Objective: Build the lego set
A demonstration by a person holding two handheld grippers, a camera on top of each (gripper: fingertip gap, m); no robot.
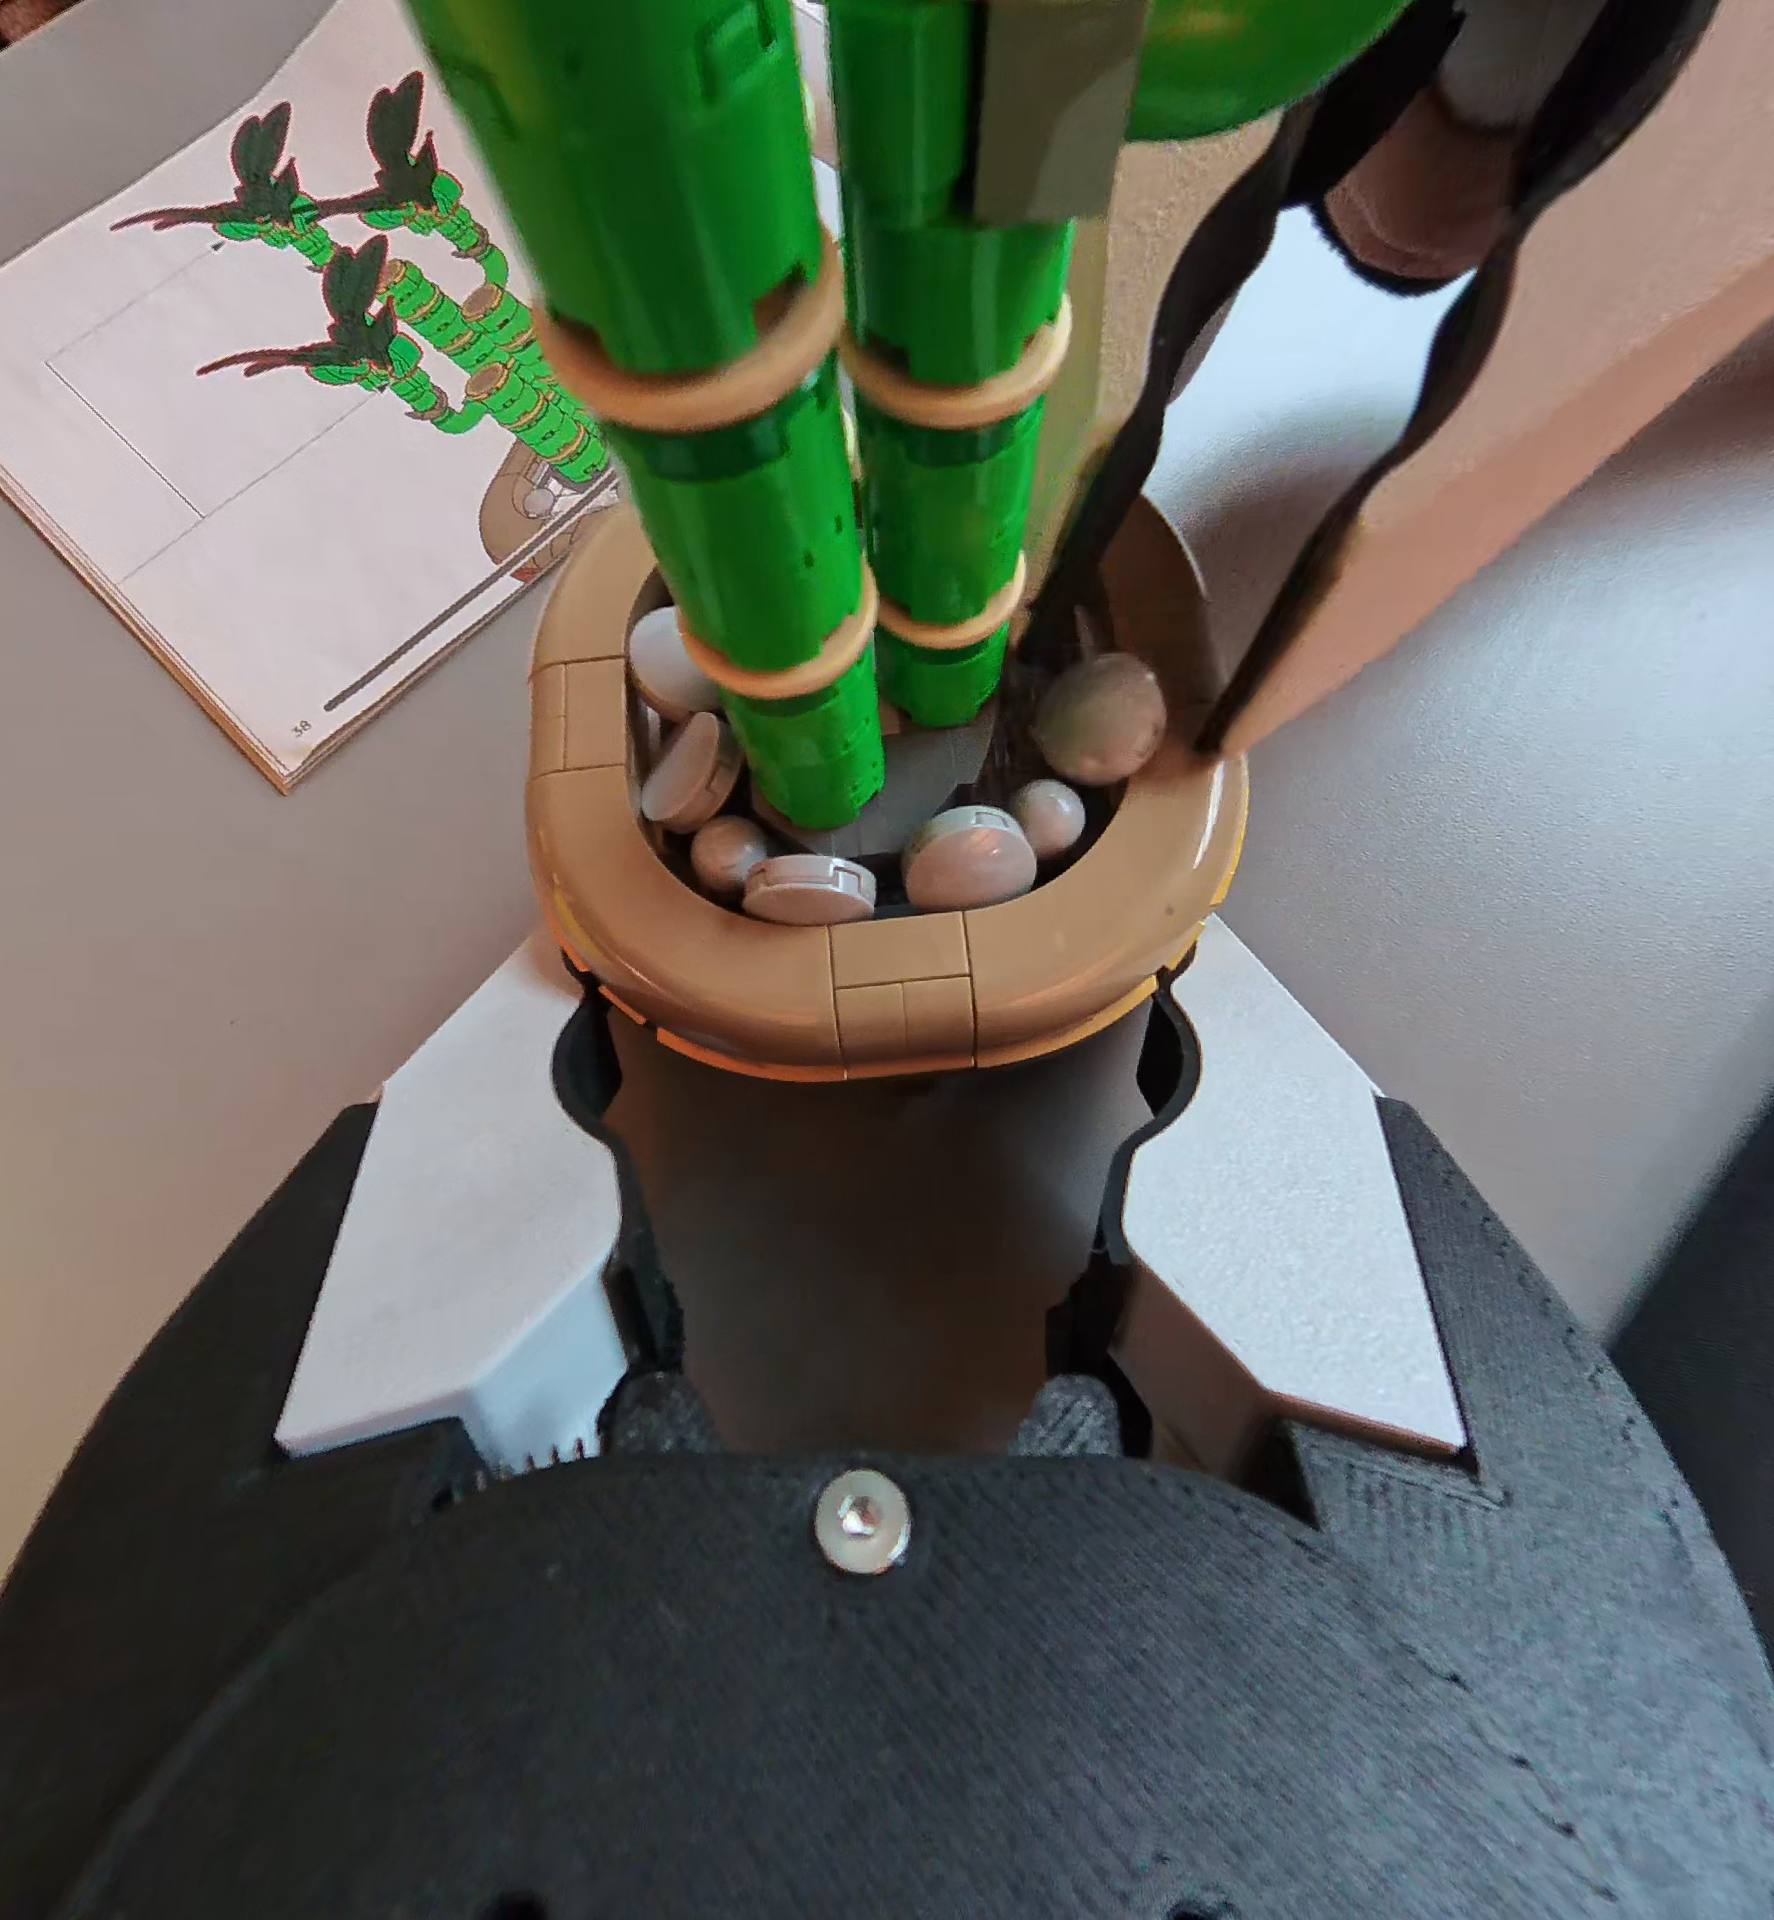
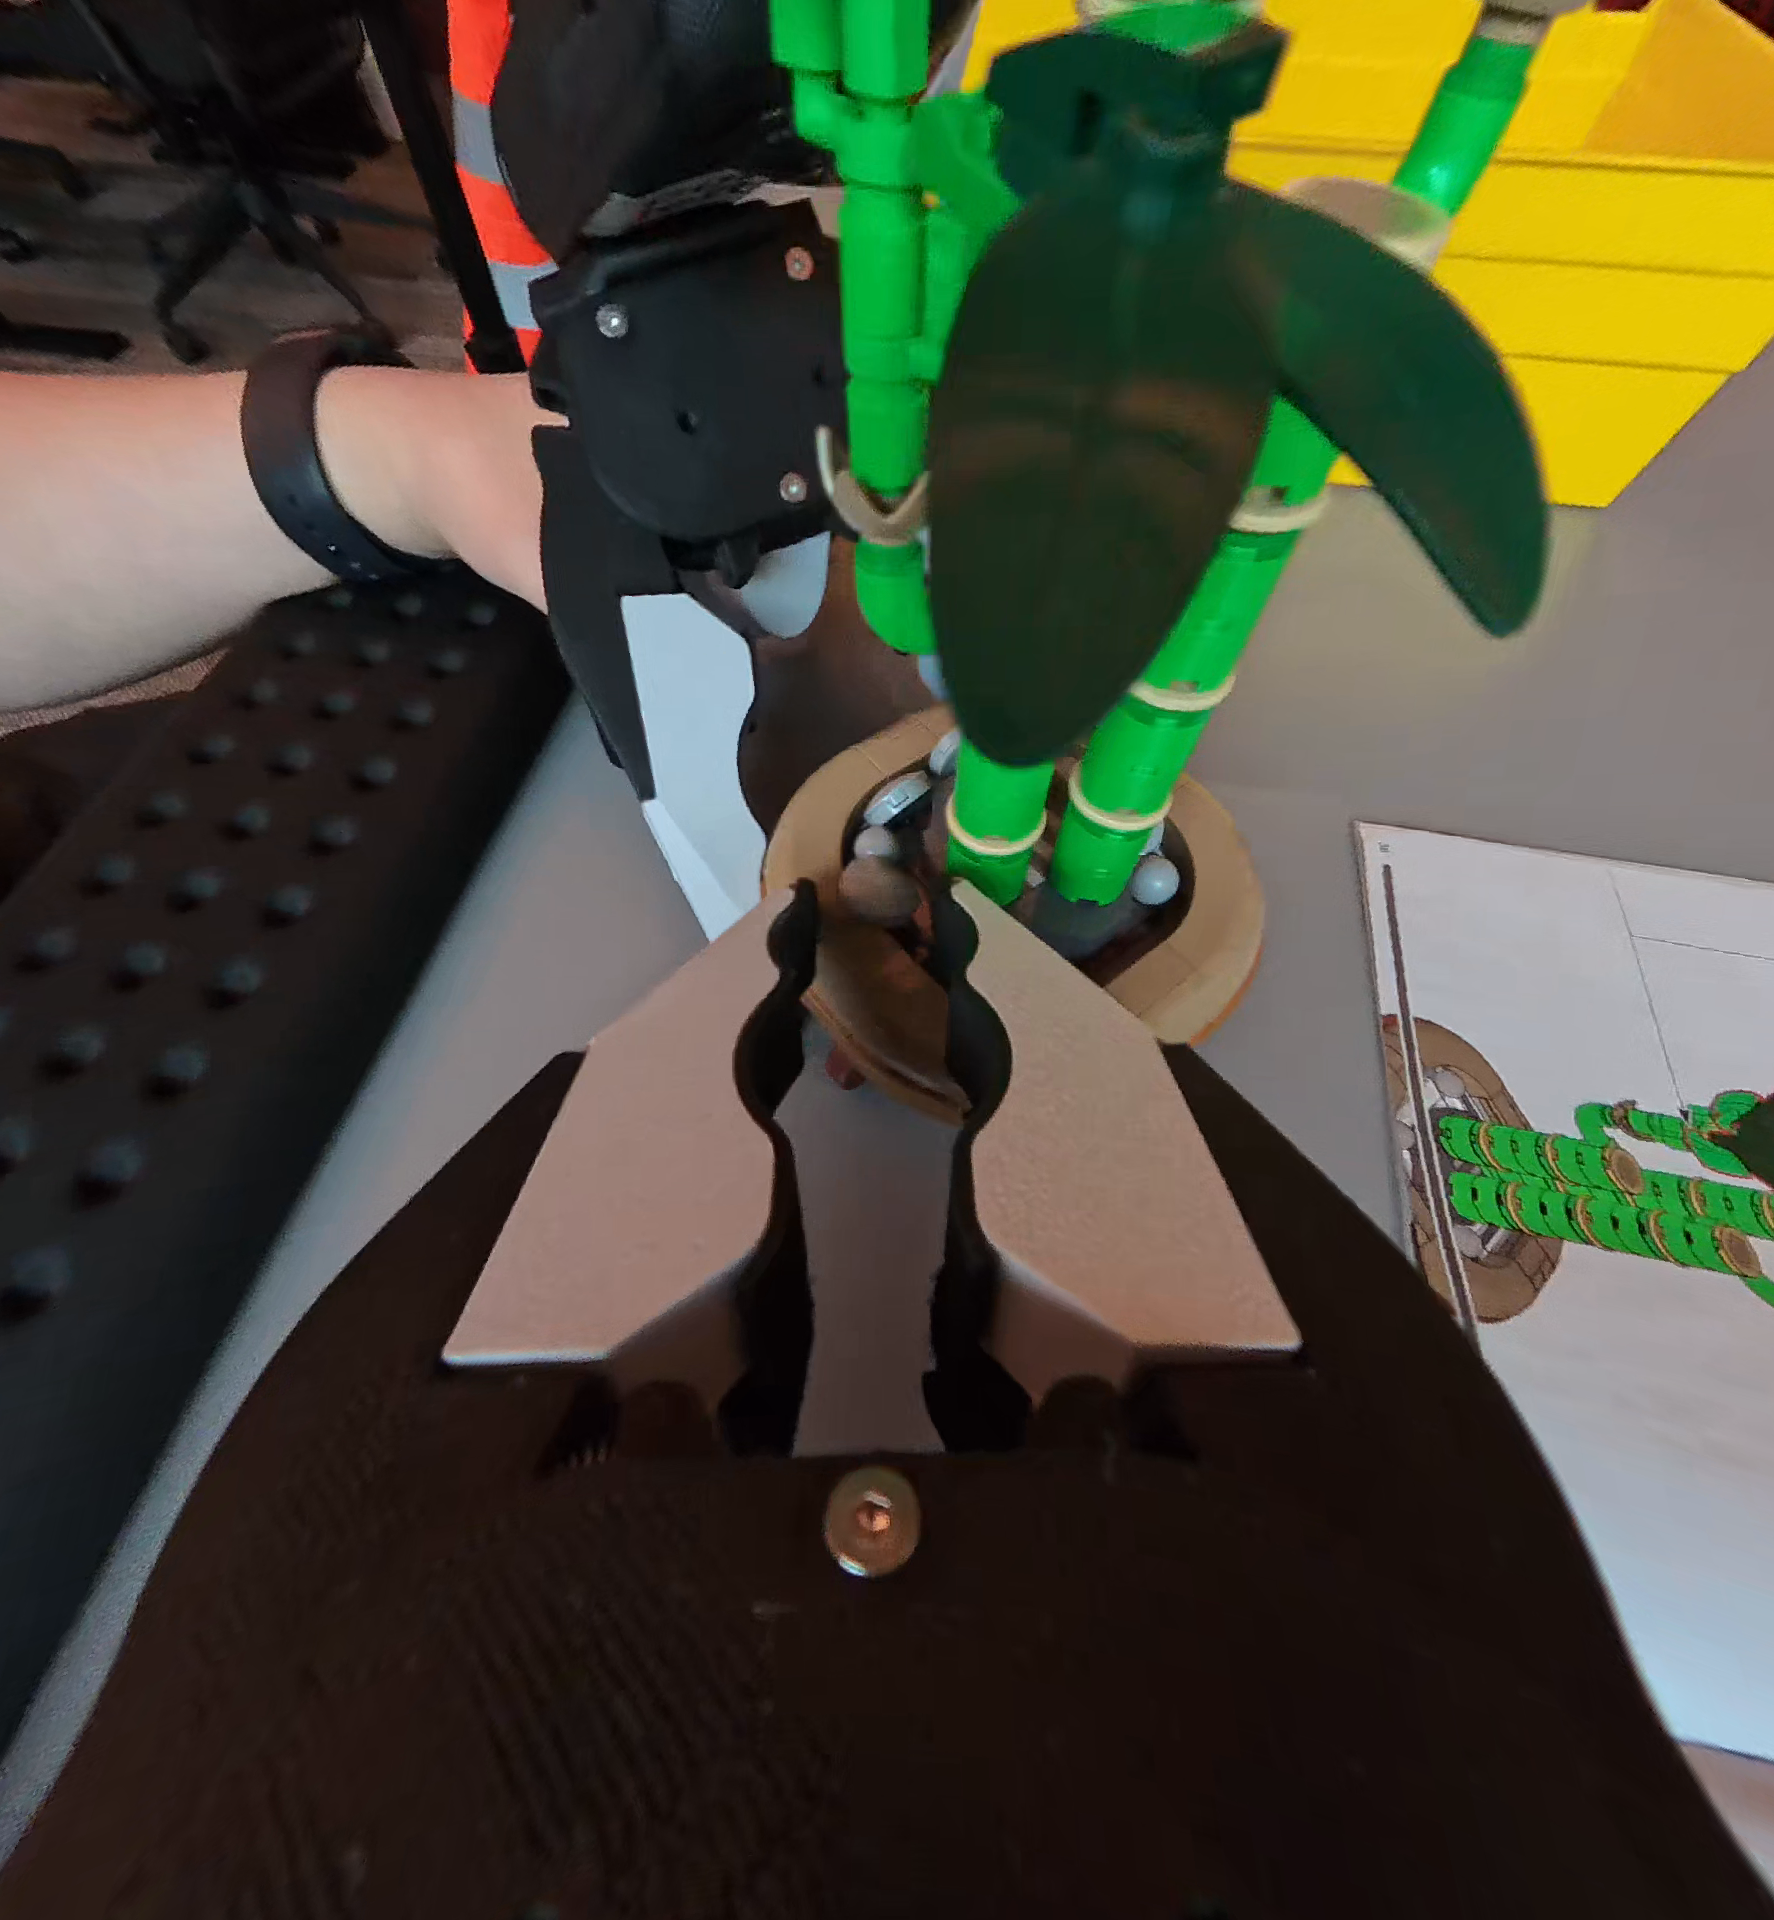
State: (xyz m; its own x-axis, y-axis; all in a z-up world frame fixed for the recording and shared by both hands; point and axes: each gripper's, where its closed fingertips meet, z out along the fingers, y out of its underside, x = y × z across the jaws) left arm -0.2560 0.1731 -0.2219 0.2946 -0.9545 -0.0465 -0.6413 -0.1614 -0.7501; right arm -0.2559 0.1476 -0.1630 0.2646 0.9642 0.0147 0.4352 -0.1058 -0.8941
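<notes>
Left gripper (image 1: 867, 1049) clamps the tan pot (image 1: 1122, 914); right gripper (image 2: 878, 904) gapes at its rim. Top-heavy, brittle bamboo (image 1: 800, 623): hold low.

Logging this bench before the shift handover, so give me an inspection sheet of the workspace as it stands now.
Surface: grey table, bare apart from the items below.
Job's things: lego bamboo plant stands upright in its tan pot; grey pebble pieces lie loose inside the pot.
Clutter: open instruction booklet beside the pot.
Grippers: left gripper shut on the pot's side; right gripper reaches into the pot's mouth, jaws slightly apart with a grey pebble at the tips; whether it is gripped cannot be told.
Cables: nothing seen.
Surroundings: yellow bin behind the table; black studded mat beside it.
</notes>
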